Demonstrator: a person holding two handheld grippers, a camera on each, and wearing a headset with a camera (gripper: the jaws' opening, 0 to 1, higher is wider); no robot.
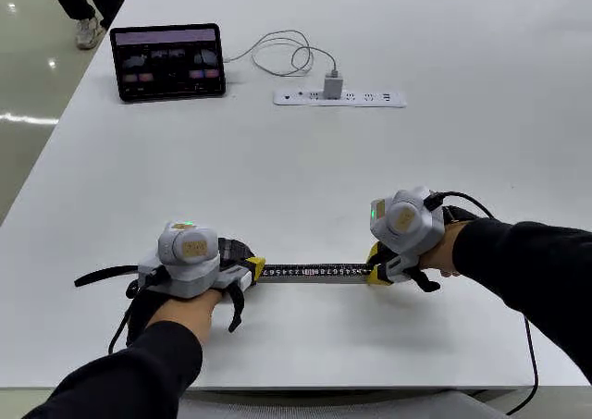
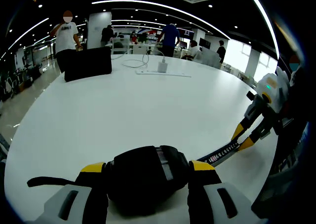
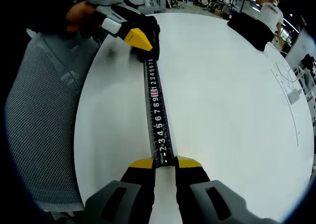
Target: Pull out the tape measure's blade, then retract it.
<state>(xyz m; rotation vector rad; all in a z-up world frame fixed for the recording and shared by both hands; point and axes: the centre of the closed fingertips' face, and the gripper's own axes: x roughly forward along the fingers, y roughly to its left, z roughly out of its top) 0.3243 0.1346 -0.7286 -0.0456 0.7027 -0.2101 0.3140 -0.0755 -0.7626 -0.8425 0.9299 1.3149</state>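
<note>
Tape measure case point(image 2: 143, 182), black, clamped between the yellow-tipped jaws of the left gripper point(image 2: 147, 166), resting on the white table point(image 1: 305, 178); blade point(image 3: 157, 110) drawn out flat along the tabletop, dark with white numerals and one red mark; right gripper point(image 3: 165, 162) jaws pinched narrow on its free end.

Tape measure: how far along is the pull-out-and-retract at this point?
Done: the blade is partly out, stretched between the two grippers. In hand: the left gripper clamps the case, and the right gripper pinches the blade's tip. Left: retracting the blade. Whether more pulling comes first cannot be told.
</note>
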